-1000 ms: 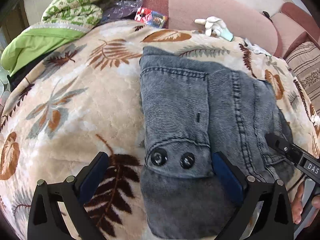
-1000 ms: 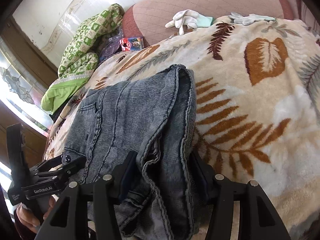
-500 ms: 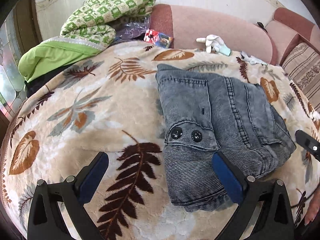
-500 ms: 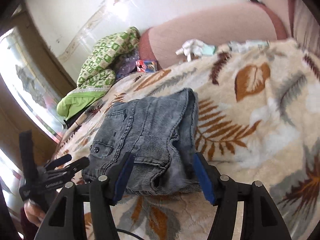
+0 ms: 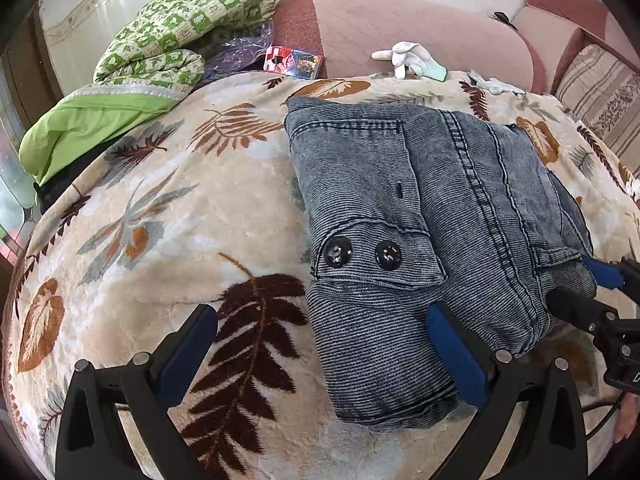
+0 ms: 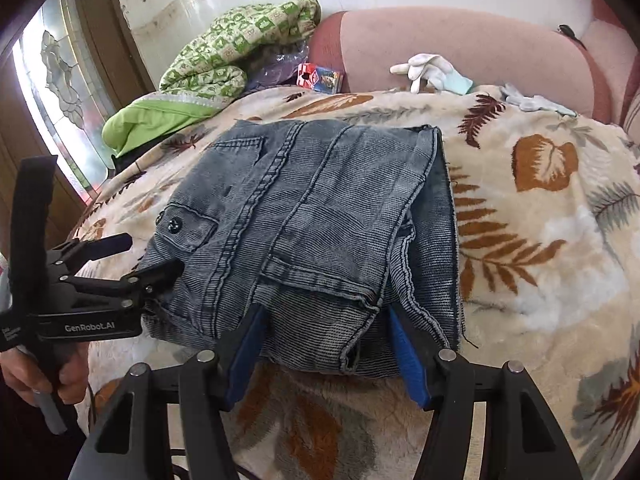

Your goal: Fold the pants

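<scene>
The grey-blue denim pants (image 5: 432, 216) lie folded in a compact stack on a leaf-patterned blanket (image 5: 160, 216); they also show in the right wrist view (image 6: 320, 216). A pocket flap with two black buttons (image 5: 362, 254) faces up. My left gripper (image 5: 320, 344) is open at the stack's near left corner, its right finger over the denim. My right gripper (image 6: 324, 340) is open, with its fingers on either side of the stack's near edge. The left gripper also shows in the right wrist view (image 6: 140, 256), and the right gripper in the left wrist view (image 5: 588, 284).
A green checked quilt (image 5: 180, 36) and a lime cover (image 5: 92, 120) are piled at the back left. White gloves (image 5: 408, 60) and a small colourful box (image 5: 294, 62) lie by the pink sofa back (image 5: 420, 32). A striped cushion (image 5: 600, 96) is at the right.
Both grippers pulled back from the pants, leaving the stack lying free, then came close to its near edge again. The pants have stayed folded in place.
</scene>
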Tool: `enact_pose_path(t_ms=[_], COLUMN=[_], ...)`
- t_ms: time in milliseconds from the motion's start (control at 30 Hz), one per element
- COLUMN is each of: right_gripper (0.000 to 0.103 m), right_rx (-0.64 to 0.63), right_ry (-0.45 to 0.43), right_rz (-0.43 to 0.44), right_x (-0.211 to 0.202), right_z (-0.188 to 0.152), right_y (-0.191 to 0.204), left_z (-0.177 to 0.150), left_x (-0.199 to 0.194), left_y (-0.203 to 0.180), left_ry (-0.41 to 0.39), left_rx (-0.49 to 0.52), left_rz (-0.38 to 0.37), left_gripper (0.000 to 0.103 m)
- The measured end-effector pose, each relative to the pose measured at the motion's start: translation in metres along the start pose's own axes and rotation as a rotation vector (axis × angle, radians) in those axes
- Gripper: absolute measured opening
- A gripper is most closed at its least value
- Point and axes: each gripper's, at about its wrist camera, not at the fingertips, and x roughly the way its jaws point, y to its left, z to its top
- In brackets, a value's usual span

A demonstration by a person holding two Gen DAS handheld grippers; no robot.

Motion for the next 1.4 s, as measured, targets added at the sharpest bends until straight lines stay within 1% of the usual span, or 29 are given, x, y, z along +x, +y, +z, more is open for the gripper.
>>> enact_pose_path(t_ms=[67,200,333,400,467,667,767,900,1000,1133,1300,1400], right_gripper=[0.065,0.065,0.065,0.065,0.065,0.065,0.066,0.065,0.065,0.066,0.066,0.066], right_rx=[-0.016,-0.020,0.034,0.065,0.079,0.158,0.169,0.167,0.154,0.168,0.174,0.156], right_ry=[0.008,0.009,0.015,-0.004,-0.034,-0.113,-0.122,-0.086,-0.076,-0.090,-0.145,-0.197], right_rz=[-0.002,0.001,0.054,0.081,0.082,0.099,0.090,0.067,0.044,0.057,0.073,0.073], right_x=[0.003,0.004,-0.003,-0.009,-0.016,-0.031,-0.032,-0.025,-0.023,-0.026,-0.037,-0.047], right_z=[0.000,0.000,0.006,0.009,0.011,0.016,0.019,0.019,0.017,0.016,0.018,0.018], right_y=[0.000,0.001,-0.008,-0.013,-0.016,-0.031,-0.033,-0.032,-0.031,-0.033,-0.033,-0.028], left_z=[0.000,0.001,0.006,0.009,0.011,0.012,0.012,0.010,0.010,0.011,0.013,0.015], left_x=[0.001,-0.002,-0.016,-0.024,-0.030,-0.037,-0.038,-0.035,-0.037,-0.041,-0.048,-0.055], left_y=[-0.001,0.002,0.006,0.011,0.013,0.011,0.010,0.006,0.004,0.004,0.007,0.009], left_ry=[0.003,0.005,-0.035,-0.070,-0.099,-0.145,-0.150,-0.144,-0.151,-0.165,-0.183,-0.215], left_rx=[0.006,-0.023,-0.016,-0.045,-0.062,-0.044,-0.037,-0.016,-0.008,-0.011,-0.034,-0.050], left_rz=[-0.001,-0.003,0.002,0.005,0.010,0.078,0.092,0.109,0.115,0.122,0.140,0.158], left_gripper=[0.103,0.103,0.103,0.103,0.103,0.103,0.103,0.103,0.103,0.103,0.103,0.103])
